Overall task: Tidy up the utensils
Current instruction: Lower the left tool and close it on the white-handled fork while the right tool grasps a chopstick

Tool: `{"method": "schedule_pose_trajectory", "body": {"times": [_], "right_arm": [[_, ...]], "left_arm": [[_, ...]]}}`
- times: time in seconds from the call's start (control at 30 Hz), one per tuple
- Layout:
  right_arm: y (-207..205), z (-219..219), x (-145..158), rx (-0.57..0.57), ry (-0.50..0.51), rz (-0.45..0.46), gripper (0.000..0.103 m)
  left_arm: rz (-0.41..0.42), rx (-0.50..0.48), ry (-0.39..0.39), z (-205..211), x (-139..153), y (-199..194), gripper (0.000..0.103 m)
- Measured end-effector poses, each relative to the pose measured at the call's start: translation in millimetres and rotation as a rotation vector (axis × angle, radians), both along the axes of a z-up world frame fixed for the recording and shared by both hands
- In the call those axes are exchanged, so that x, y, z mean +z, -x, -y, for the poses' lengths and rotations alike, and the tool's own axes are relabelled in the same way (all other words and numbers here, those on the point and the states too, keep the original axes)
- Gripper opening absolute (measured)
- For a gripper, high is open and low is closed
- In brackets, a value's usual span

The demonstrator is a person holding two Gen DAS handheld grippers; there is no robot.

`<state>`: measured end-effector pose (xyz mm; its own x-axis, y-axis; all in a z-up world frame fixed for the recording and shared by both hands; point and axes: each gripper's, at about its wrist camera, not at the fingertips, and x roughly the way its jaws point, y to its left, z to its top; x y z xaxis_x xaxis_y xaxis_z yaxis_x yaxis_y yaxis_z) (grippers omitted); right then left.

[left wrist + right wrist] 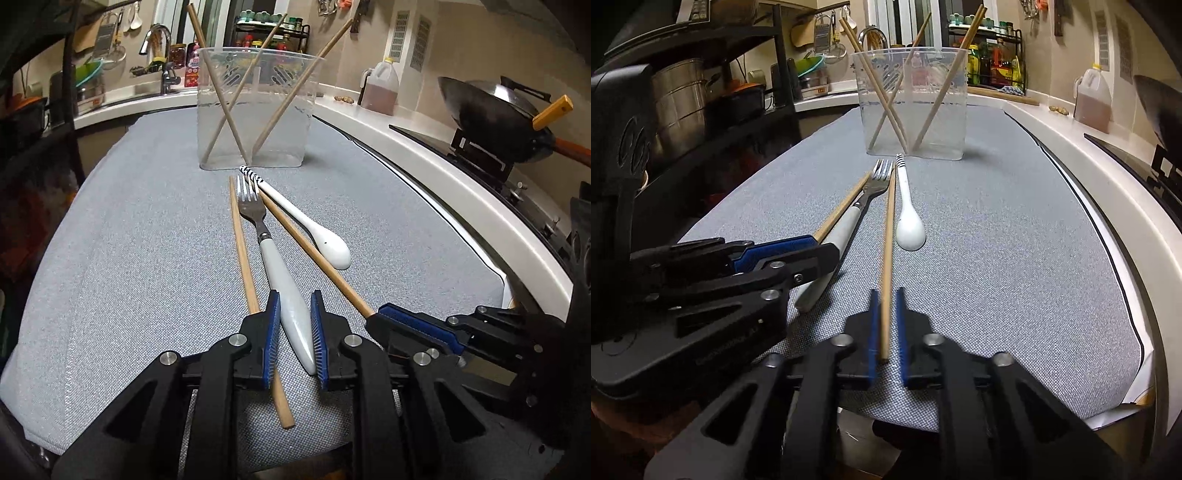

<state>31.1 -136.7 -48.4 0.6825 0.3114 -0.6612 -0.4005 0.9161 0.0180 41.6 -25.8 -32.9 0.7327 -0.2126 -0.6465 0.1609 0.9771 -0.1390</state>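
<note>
A fork (pixel 286 295) with a white handle lies on the grey cloth (pixel 129 240). My left gripper (pixel 295 295) is shut on that handle, which sits slantwise between the blue pads. My right gripper (pixel 885 293) is shut on the near end of a wooden chopstick (pixel 888 236) that lies pointing towards the container. A second chopstick (pixel 242 247) lies left of the fork and runs under my left finger. A white spoon (pixel 330 247) with a striped handle tip rests to the right. The clear plastic container (pixel 255 110) stands behind them, and chopsticks lean inside it. The right gripper (pixel 376 314) also shows in the left wrist view.
A dark wok (pixel 491 114) sits on the stove at the right, past the white counter edge. An oil jug (pixel 380 88) stands on the counter behind. A sink tap (pixel 159 48) is at the back left. Dark shelves with a steel pot (pixel 679 107) line the left side.
</note>
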Motion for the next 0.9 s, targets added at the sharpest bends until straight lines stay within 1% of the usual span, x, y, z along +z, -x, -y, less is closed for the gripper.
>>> {"method": "schedule_pose_trajectory", "body": {"times": [0.07, 0.17, 0.27, 0.4, 0.53, 0.67, 0.9], "right_arm": [[0.5, 0.2, -0.4, 0.0, 0.0, 0.003, 0.006], [0.7, 0.0, -0.1, 0.0, 0.005, 0.005, 0.006], [1.4, 0.3, 0.9, 0.0, 0.001, 0.006, 0.005], [1.9, 1.2, 2.6, -0.005, 0.003, 0.018, 0.005], [1.3, 3.2, 2.3, -0.023, 0.012, 0.018, 0.006], [0.1, 3.5, 1.6, -0.036, 0.012, 0.008, 0.006], [-0.2, 5.7, 0.8, -0.044, 0.001, 0.012, 0.007]], "left_arm": [[0.001, 0.001, -0.016, 1.8, -0.1, -1.6, 0.02], [-0.019, 0.014, -0.011, -0.9, -2.0, -5.6, 0.023], [-0.025, 0.045, -0.028, -6.2, -2.2, -5.8, 0.021], [-0.028, 0.101, -0.021, -20.8, -0.8, -0.9, 0.018], [-0.035, 0.154, -0.015, -37.5, -0.3, 4.3, 0.018], [-0.033, 0.174, -0.004, -44.7, -1.3, 8.0, 0.018], [-0.004, 0.18, -0.066, -34.6, -4.1, 13.6, 0.018]]}}
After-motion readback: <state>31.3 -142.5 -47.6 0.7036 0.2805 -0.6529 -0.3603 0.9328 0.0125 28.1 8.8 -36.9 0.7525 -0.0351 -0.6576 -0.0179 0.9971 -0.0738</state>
